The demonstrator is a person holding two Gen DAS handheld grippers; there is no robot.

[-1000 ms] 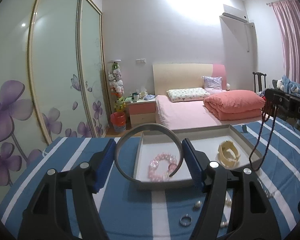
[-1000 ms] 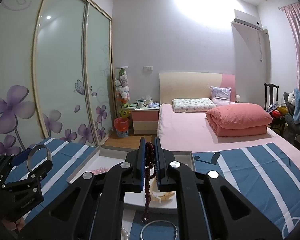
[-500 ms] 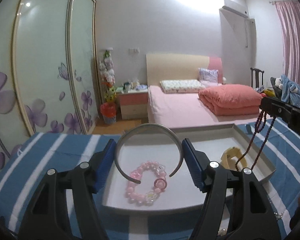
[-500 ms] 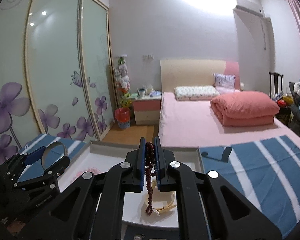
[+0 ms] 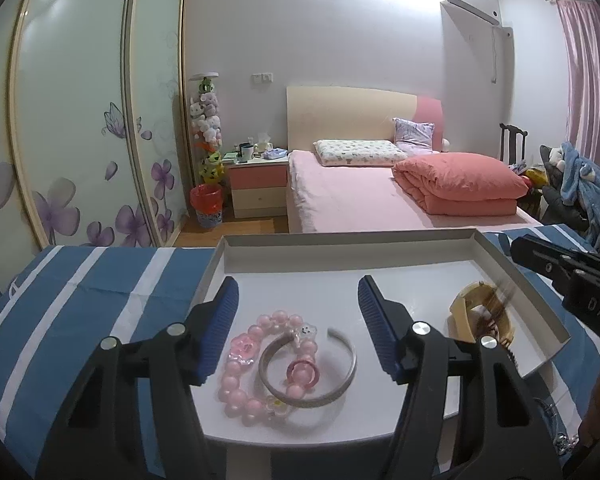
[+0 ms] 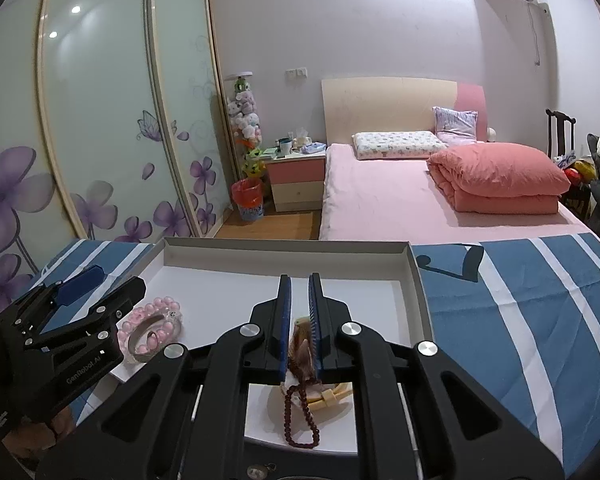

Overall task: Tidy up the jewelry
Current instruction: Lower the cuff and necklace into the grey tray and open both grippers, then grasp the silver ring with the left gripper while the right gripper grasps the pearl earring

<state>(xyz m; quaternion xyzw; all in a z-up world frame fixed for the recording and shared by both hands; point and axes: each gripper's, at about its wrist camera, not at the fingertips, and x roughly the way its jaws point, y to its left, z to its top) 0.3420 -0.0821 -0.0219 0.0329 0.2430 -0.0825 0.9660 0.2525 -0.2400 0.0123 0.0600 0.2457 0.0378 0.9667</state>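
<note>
Hanging from between the blue pads of the right hand-held gripper (image 6: 299, 304), the dark red bead strand (image 6: 300, 416) is sharp only in the right wrist view, where its loop pools on the floor of the white tray (image 6: 220, 300) beside the cream hair clip (image 6: 330, 394); higher up, between the pads, it smears into a brown blur, so whether the pads press on it I cannot tell — the jaws stand almost together and are just beginning to part. From the left wrist view the same strand is only a brownish streak over the hair clip (image 5: 466, 312), and the right hand-held gripper (image 5: 568, 276) enters from the right edge, its tips cut off from clear sight. The left hand-held gripper (image 5: 298, 320) is released, its jaws easing inward with nothing between the pads — the silver bangle (image 5: 342, 380) lies below them in the tray (image 5: 340, 276), resting partly across the pink bead bracelet (image 5: 236, 380). In the right wrist view that gripper (image 6: 96, 288) covers part of the bracelet (image 6: 164, 308) and the bangle (image 6: 140, 338). The tray sits on a blue-and-white striped cloth (image 5: 100, 280) over the bench. Small metal pieces at the lower right of the left view and at the bottom edge of the right view are too cropped to identify.
</note>
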